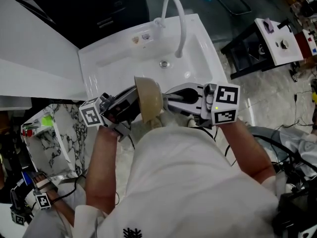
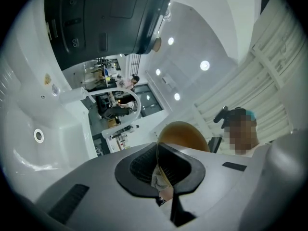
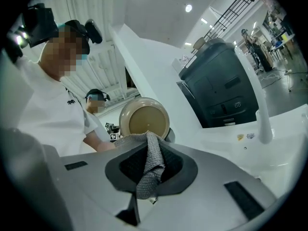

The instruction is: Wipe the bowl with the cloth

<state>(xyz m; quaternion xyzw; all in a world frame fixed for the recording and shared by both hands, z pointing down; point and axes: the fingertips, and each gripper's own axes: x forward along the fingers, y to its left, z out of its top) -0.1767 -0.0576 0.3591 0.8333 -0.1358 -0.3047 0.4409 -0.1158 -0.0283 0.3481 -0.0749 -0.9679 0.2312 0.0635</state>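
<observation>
A tan bowl (image 1: 148, 99) is held on edge in the air in front of the sink. My left gripper (image 1: 126, 105) is shut on its rim; in the left gripper view the thin rim runs between the jaws (image 2: 163, 177) and the bowl (image 2: 184, 134) rises beyond them. My right gripper (image 1: 173, 97) comes in from the bowl's other side, shut on a grey woven cloth (image 3: 150, 163). In the right gripper view the cloth's upper end reaches the lower edge of the bowl's (image 3: 144, 118) inside face. The right jaws (image 3: 147, 177) are largely hidden by the cloth.
A white sink (image 1: 109, 58) with a curved white faucet (image 1: 179, 21) lies just beyond the bowl. A marble-patterned surface (image 1: 64, 133) is at the lower left. A small white-topped table (image 1: 280, 41) stands at the far right. The person's white shirt fills the foreground.
</observation>
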